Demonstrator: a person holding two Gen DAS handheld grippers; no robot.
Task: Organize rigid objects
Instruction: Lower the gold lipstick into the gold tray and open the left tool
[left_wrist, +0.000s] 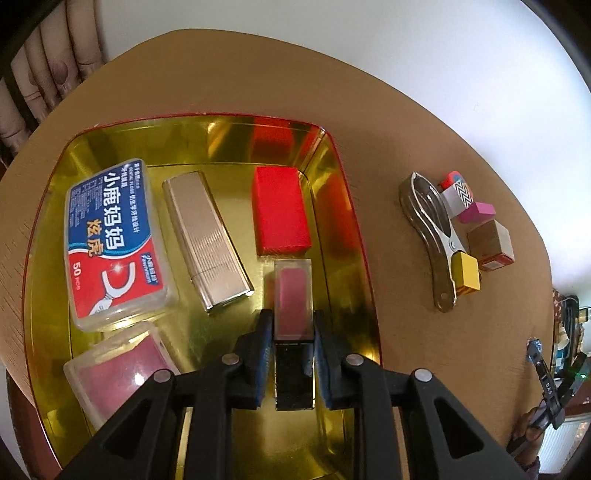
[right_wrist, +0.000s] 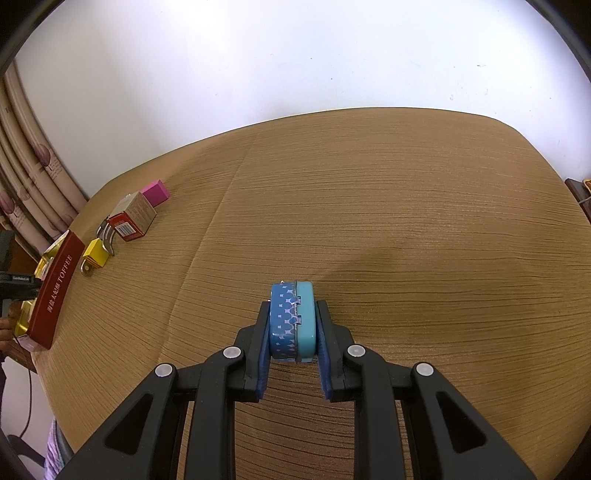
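The left gripper (left_wrist: 291, 325) is clenched on a lipstick (left_wrist: 292, 295) (clear cap, black base), holding it inside the gold tin tray (left_wrist: 354, 236) near its right wall, just below a red box (left_wrist: 280, 210). The right gripper (right_wrist: 292, 325) grips a blue tape dispenser (right_wrist: 292, 321) over the brown table (right_wrist: 406, 221), well apart from the small boxes (right_wrist: 133, 216) at the left edge.

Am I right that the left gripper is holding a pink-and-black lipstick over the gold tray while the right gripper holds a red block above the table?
Not quite: in the right wrist view, the right gripper is shut on a small blue tin, not a red block. The rest stands: the left gripper holds the pink-and-black lipstick over the gold tray, and the blue tin is above the table.
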